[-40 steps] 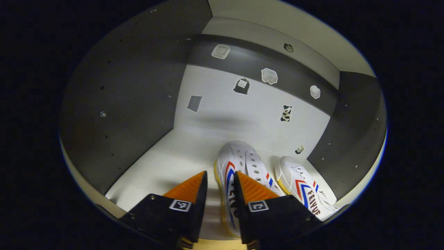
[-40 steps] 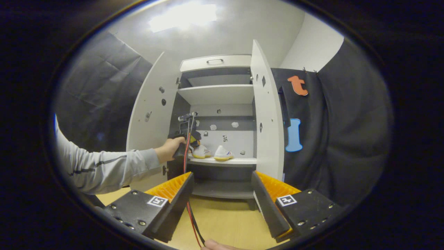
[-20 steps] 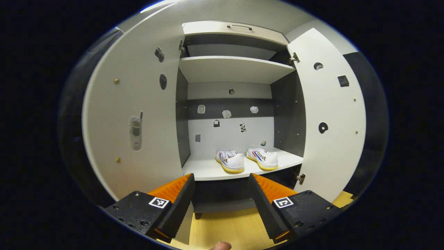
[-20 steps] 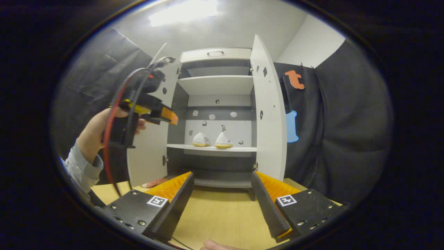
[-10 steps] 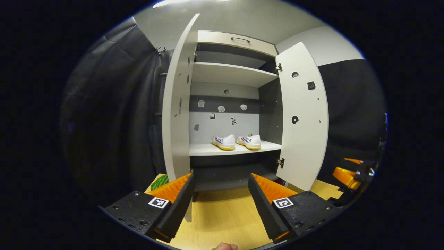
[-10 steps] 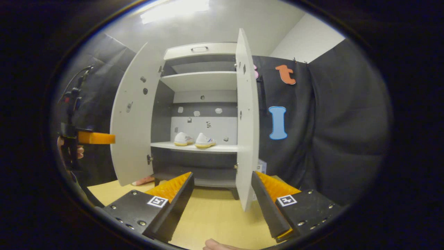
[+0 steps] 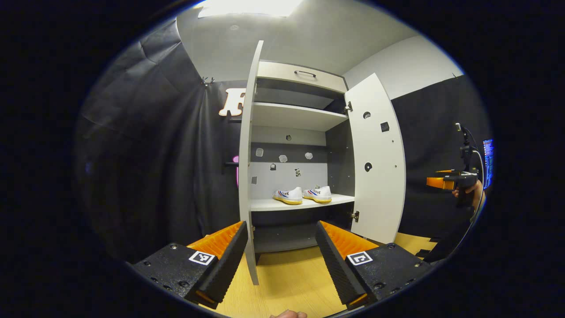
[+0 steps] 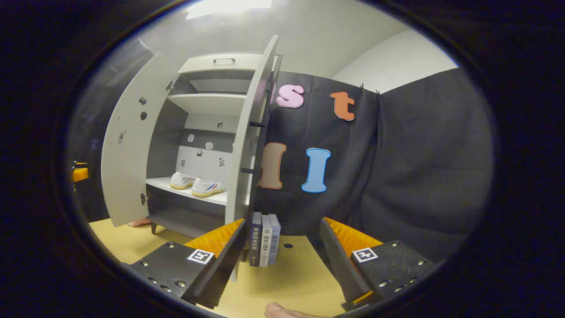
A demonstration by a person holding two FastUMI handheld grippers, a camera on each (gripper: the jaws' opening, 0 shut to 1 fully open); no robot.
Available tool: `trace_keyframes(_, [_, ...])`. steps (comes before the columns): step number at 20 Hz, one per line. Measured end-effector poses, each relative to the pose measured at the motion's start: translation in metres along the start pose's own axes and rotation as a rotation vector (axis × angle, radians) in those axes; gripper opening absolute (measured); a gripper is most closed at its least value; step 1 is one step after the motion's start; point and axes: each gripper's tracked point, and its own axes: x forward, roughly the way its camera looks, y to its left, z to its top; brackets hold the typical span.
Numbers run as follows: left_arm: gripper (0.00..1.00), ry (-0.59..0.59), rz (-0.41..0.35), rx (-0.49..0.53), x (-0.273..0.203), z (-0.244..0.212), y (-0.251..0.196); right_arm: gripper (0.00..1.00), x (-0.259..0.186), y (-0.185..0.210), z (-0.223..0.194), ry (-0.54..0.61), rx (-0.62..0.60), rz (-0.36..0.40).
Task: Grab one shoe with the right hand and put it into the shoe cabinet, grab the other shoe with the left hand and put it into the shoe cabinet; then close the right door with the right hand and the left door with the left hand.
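Both shoes [image 7: 302,194] stand side by side on the middle shelf [image 7: 300,203] of the shoe cabinet [image 7: 295,110], so only the doors are left to do. You hold the right gripper [image 8: 280,247] with its fingers wide and empty, out beyond the edge of the right door [image 8: 247,145], probably so that you can push its outer face. The left gripper [image 7: 280,249] is also wide and empty; the left door [image 7: 246,168] stands edge-on between its fingers, well placed for its turn.

Two white shoes [image 7: 302,194] sit side by side on the open cabinet's shelf [image 7: 265,204], beyond the left gripper's [image 7: 280,251] parted fingers.
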Motion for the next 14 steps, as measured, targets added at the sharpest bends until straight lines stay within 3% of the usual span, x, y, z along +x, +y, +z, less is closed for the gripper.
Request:
trace_keyframes(3, [0.91,-0.024,-0.031,0.033,-0.002,-0.005,-0.005,0.99,0.030,-0.025,0.013,0.019,-0.003,0.009])
trace_keyframes(6, [0.93,-0.020,-0.015,0.059,-0.003,-0.011,0.003,0.98,0.067,-0.048,0.026,0.036,0.065,-0.024])
trace_keyframes(11, [1.00,0.026,0.007,0.049,0.000,-0.029,0.022,0.98,0.111,-0.051,0.041,0.069,0.222,-0.037])
trace_keyframes(14, [0.98,0.050,0.041,0.049,-0.001,-0.039,0.040,0.98,0.127,-0.051,0.050,0.075,0.237,-0.051])
